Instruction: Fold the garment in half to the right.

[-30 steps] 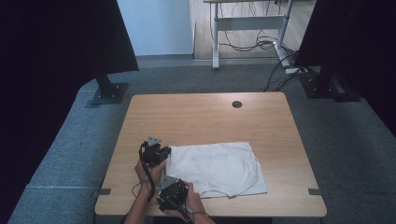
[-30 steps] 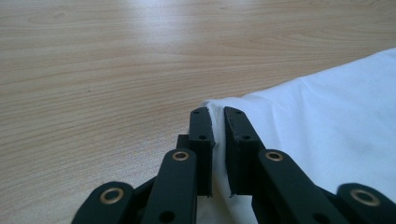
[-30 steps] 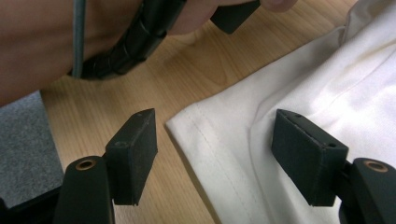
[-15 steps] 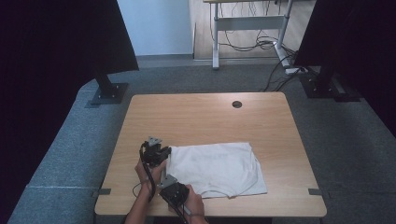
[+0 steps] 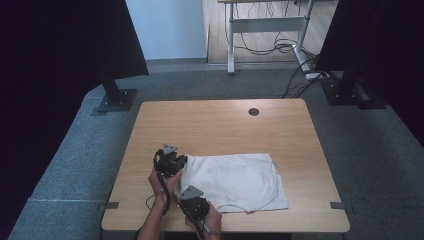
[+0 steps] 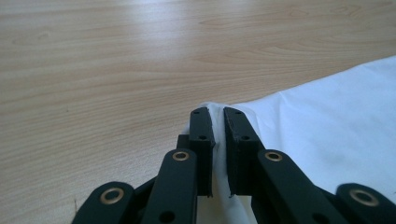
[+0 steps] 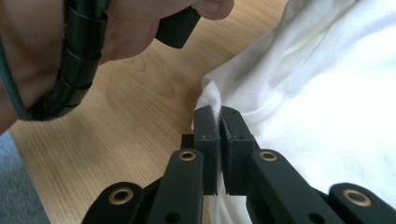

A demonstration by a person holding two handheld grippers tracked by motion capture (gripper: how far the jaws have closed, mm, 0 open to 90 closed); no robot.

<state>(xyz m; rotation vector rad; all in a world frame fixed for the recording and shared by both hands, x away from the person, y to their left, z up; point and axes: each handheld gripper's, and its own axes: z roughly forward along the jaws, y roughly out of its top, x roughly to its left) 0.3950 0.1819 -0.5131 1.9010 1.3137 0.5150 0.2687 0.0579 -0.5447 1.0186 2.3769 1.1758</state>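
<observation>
Two grippers pinch the white cloth (image 5: 235,181) at its left edge; left gripper (image 6: 218,116) jaws clamped on fabric; right gripper (image 7: 220,114) likewise.

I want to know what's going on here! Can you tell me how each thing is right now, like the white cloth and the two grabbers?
white cloth: lying mostly flat on the table, its left edge pinched up in two spots.
left gripper: shut on the cloth's far left corner.
right gripper: shut on the cloth's near left edge.
table: bare wood beyond the cloth.
</observation>
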